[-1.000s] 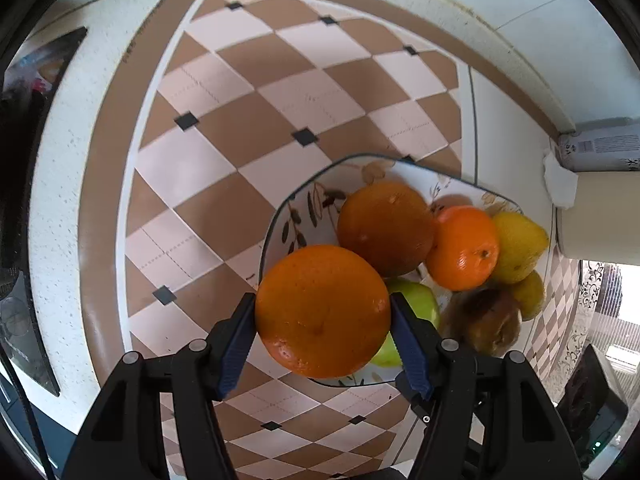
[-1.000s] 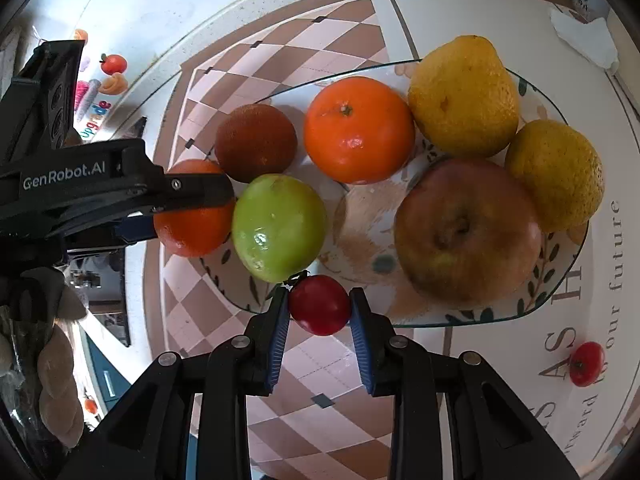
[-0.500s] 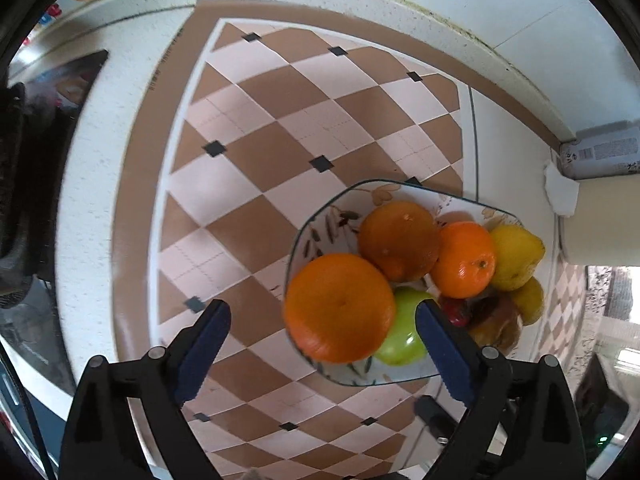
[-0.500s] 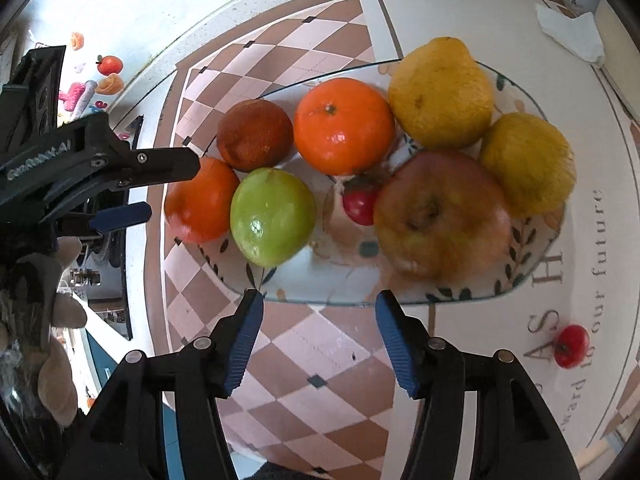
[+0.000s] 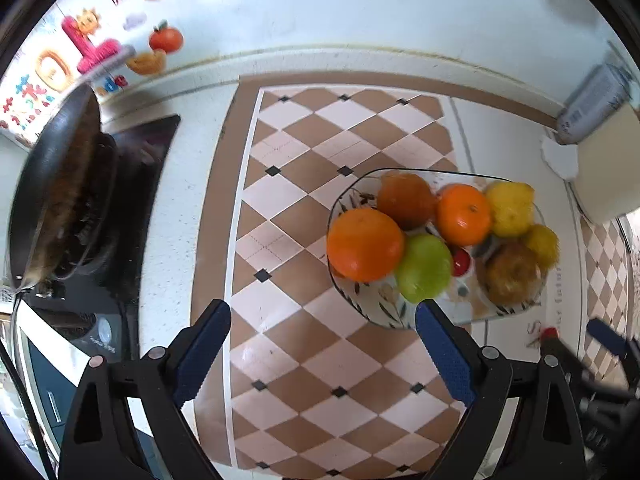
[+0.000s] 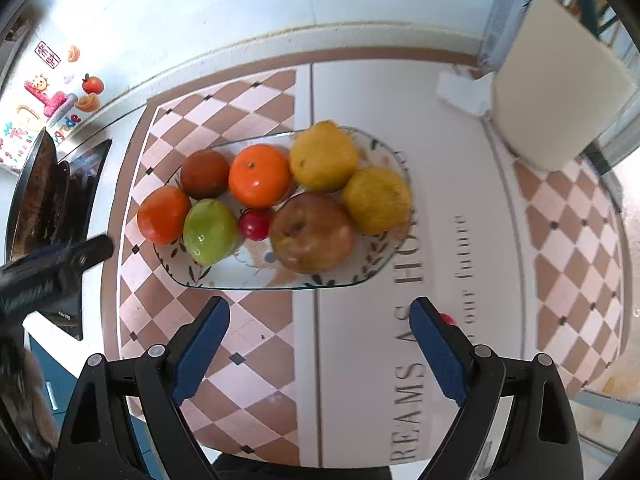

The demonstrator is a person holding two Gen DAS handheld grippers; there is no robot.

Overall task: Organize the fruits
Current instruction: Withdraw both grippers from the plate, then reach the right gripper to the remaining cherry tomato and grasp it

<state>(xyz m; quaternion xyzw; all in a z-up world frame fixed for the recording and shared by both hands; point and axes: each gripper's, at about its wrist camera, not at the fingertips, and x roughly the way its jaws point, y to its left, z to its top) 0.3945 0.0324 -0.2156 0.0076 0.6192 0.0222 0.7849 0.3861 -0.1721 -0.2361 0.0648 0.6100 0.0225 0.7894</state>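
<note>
1. Sitting at the far left of the counter is a dark frying pan (image 5: 60, 196) on a black stove (image 5: 132, 184), with colourful stickers (image 5: 92, 48) on the wall behind it.
2. Just right of that, the left gripper (image 5: 322, 344) hangs above the checkered mat (image 5: 304, 352) with its blue-padded jaws spread wide and nothing between them.
3. The fruit plate (image 5: 376, 308) lies ahead of that claw and off to its right, apart from both pads, resting half on the checkered mat.
4. On the plate, from left to right in the right wrist view: a large orange (image 6: 163, 214) at the left rim, a dark brownish orange (image 6: 205, 174) behind it, a green apple (image 6: 209, 231) touching the large orange, and a bright tangerine (image 6: 260, 176).
5. A small red fruit (image 6: 255, 224) sits in the middle, wedged between the green apple and a big brownish apple (image 6: 313, 233).
6. Two yellow citrus fruits (image 6: 323, 157) fill the right end.
7. The right gripper (image 6: 319, 332) is also wide open and empty, the plate lying just beyond its tips and centred between them.
8. A small red tomato (image 6: 447, 318) lies on the lettered mat (image 6: 440, 240), peeking out just behind the right finger.
9. A cream container (image 6: 560, 92) stands at the far right.
</note>
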